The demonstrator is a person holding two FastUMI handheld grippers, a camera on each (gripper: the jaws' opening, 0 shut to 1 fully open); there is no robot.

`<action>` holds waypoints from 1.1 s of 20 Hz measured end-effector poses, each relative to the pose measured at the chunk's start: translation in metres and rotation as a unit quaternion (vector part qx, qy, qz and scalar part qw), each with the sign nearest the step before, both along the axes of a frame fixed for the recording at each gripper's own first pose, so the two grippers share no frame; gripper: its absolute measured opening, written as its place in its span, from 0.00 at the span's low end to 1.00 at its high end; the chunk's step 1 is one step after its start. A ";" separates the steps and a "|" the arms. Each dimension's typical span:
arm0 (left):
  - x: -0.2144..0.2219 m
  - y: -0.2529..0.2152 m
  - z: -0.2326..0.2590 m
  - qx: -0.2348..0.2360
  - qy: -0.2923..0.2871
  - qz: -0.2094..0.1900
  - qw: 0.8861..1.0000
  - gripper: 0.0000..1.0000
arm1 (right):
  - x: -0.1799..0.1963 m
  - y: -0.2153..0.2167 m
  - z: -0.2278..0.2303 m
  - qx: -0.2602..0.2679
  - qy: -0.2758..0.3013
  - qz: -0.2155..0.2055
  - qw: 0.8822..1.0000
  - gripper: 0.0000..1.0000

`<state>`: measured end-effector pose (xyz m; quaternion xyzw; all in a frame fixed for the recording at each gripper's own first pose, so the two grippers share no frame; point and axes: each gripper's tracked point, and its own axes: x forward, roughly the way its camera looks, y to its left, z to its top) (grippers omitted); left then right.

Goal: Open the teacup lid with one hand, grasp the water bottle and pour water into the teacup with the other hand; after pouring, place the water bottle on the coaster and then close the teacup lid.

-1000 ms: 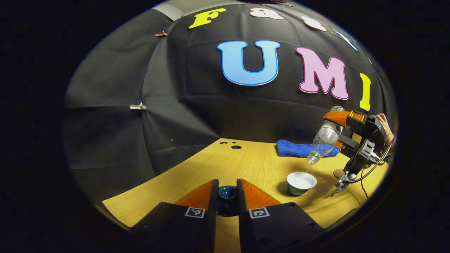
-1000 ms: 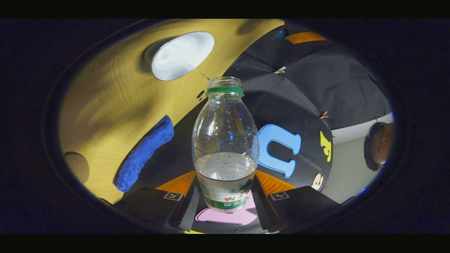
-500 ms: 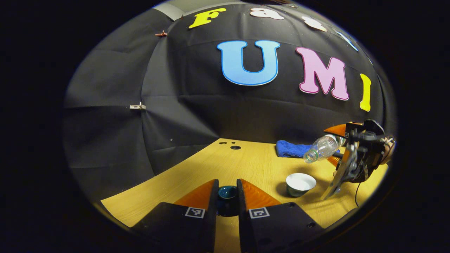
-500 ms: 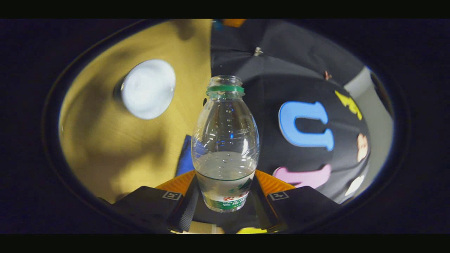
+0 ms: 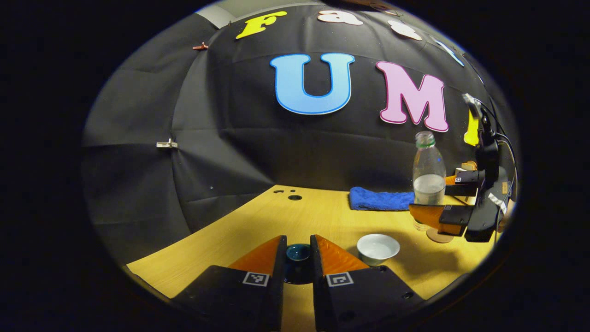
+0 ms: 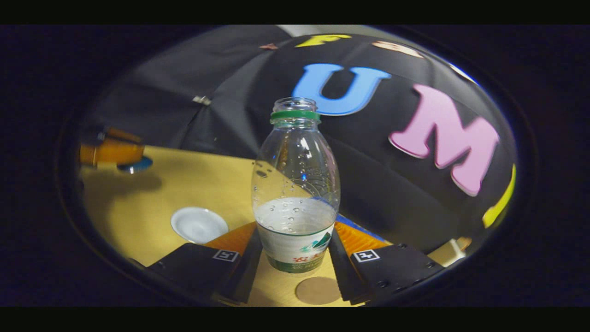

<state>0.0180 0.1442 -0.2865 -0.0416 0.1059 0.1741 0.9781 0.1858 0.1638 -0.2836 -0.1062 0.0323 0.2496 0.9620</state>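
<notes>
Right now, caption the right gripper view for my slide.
Right tongs hold the water bottle upright above the coaster, teacup uncovered.

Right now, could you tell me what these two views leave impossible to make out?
- Teacup lid, left gripper view: the left tongs cover its sides.
- Coaster, right gripper view: the water bottle and right tongs overlap its far edge; whether the bottle touches it is unclear.
- Water level in the teacup: too small and pale.
- Blue towel: its right end is behind the bottle.

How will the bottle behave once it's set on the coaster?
Probably tippy: the bottle is tall and narrow, uncapped, above a small coaster. Roughly half full, so likely light. The thin clear wall may flex as the right gripper lets go.
</notes>
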 end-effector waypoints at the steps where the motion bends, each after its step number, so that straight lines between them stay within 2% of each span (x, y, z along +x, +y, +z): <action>1: 0.006 -0.004 0.002 0.000 -0.001 -0.005 1.000 0.31 | -0.001 -0.010 0.003 0.040 0.010 -0.009 0.999 0.74; 3: 0.018 -0.014 0.004 0.001 -0.003 -0.018 1.000 0.31 | 0.002 -0.024 0.000 0.098 0.028 -0.029 0.994 0.74; 4: 0.023 -0.019 0.005 0.000 -0.005 -0.024 1.000 0.27 | 0.000 -0.035 -0.001 0.116 0.037 -0.042 0.992 0.74; 5: 0.029 -0.025 0.007 -0.001 -0.006 -0.032 0.999 0.31 | -0.001 -0.040 -0.005 0.130 0.044 -0.054 0.989 0.74; 6: 0.034 -0.030 0.006 0.000 -0.007 -0.039 0.999 0.27 | 0.003 -0.039 -0.010 0.139 0.049 -0.064 0.987 0.74; 7: 0.039 -0.035 0.008 0.002 -0.008 -0.046 0.999 0.31 | 0.003 -0.040 -0.011 0.146 0.055 -0.073 0.985 0.75; 11: 0.057 -0.055 0.009 0.012 -0.009 -0.069 0.997 0.31 | 0.006 -0.035 -0.013 0.176 0.081 -0.093 0.977 0.75; 12: 0.058 -0.058 0.009 0.013 -0.008 -0.074 0.997 0.27 | 0.005 -0.035 -0.013 0.182 0.085 -0.096 0.975 0.75; 14: 0.062 -0.063 0.010 0.013 -0.007 -0.079 0.997 0.27 | 0.006 -0.034 -0.014 0.186 0.091 -0.100 0.973 0.75; 15: 0.064 -0.065 0.010 0.013 -0.007 -0.080 0.997 0.31 | 0.007 -0.034 -0.015 0.184 0.092 -0.102 0.973 0.75; 16: 0.064 -0.066 0.010 0.013 -0.006 -0.081 0.997 0.27 | 0.007 -0.034 -0.016 0.185 0.094 -0.103 0.973 0.75; 17: 0.064 -0.067 0.009 0.013 -0.005 -0.082 0.997 0.31 | 0.006 -0.033 -0.016 0.187 0.098 -0.102 0.972 0.76; 18: 0.064 -0.067 0.008 0.013 -0.004 -0.082 0.997 0.27 | 0.005 -0.032 -0.017 0.190 0.102 -0.100 0.972 0.77; 20: 0.065 -0.068 0.006 0.008 -0.003 -0.082 0.997 0.27 | 0.005 -0.034 -0.021 0.183 0.106 -0.100 0.972 0.78; 21: 0.066 -0.068 0.005 0.007 -0.002 -0.081 0.997 0.31 | 0.005 -0.035 -0.021 0.179 0.107 -0.101 0.973 0.75; 22: 0.065 -0.067 0.005 0.006 -0.002 -0.081 0.997 0.27 | 0.005 -0.035 -0.023 0.177 0.107 -0.100 0.973 0.80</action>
